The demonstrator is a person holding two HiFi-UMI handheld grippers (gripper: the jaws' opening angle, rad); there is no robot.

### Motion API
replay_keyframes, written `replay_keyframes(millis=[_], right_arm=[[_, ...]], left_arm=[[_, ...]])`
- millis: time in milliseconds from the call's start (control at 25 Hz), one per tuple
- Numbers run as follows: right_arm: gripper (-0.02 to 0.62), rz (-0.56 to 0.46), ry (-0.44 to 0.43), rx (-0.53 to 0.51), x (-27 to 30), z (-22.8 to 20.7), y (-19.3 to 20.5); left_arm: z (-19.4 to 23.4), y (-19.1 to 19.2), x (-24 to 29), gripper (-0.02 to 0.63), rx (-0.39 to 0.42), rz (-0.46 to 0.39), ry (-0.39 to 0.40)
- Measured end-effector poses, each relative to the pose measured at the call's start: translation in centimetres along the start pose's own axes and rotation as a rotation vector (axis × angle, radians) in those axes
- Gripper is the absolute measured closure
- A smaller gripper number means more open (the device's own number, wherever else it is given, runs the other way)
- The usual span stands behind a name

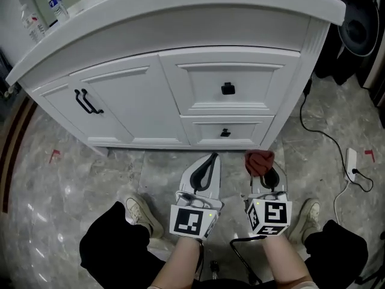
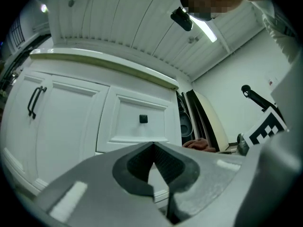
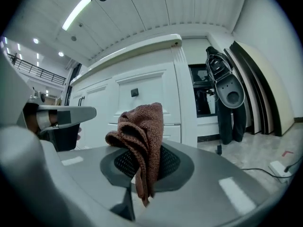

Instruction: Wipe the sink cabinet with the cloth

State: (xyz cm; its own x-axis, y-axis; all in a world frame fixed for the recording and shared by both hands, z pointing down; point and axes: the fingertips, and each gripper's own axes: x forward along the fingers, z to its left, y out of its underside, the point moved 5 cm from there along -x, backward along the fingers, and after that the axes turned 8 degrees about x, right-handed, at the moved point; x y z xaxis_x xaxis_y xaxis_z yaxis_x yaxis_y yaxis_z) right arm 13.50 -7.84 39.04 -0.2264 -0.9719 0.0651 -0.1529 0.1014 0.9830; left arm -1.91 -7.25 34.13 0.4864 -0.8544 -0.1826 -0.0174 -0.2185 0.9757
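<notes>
Two drawers (image 1: pixel 227 89) & door (image 1: pixel 129 104) of white sink cabinet (image 1: pixel 180 18) shut. R gripper (image 1: pixel 261 167) pinches rust-red cloth (image 1: pixel 258 159) near cabinet base; L gripper (image 1: pixel 212 156) alongside, jaws pressed together, empty.

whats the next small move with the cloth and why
Probably ease the right tool forward until the cloth touches the lower drawer front of the sink cabinet. The cloth is clamped in that tool but sits short of the cabinet, over the floor; the left tool is shut and empty.
</notes>
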Motion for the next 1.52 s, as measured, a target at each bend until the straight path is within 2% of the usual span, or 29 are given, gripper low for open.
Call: replay_keyframes(millis=[360,560,800,1040,1280,1520], right_arm=[[0.514,-0.023,0.010,0.049,-8.7,1.8,-1.1],[0.514,-0.026,-0.002,0.036,-13.4,4.1,-1.2],[0.515,-0.016,-0.016,0.077,-17.3,5.7,-0.7],[0.515,-0.044,-0.041,0.053,-19.7,7.6,-2.1],[0.515,-0.061,-0.056,0.075,-21.1,8.3,-3.5],[0.515,-0.050,-0.058,0.075,-21.1,8.7,-3.1]], left_arm=[[-4.5,-2.8,-7.9,0.604,0.000,0.010,0.004],[-5.3,-4.7,-12.0,0.604,-0.010,0.013,-0.002],[-6.4,-6.3,-15.7,0.604,0.017,0.009,0.003],[-6.6,-7.5,-18.2,0.604,0.038,0.032,-0.007],[-6.7,-8.2,-19.3,0.604,0.004,0.045,-0.018],[-7.2,-8.2,-19.0,0.604,-0.016,0.046,-0.008]])
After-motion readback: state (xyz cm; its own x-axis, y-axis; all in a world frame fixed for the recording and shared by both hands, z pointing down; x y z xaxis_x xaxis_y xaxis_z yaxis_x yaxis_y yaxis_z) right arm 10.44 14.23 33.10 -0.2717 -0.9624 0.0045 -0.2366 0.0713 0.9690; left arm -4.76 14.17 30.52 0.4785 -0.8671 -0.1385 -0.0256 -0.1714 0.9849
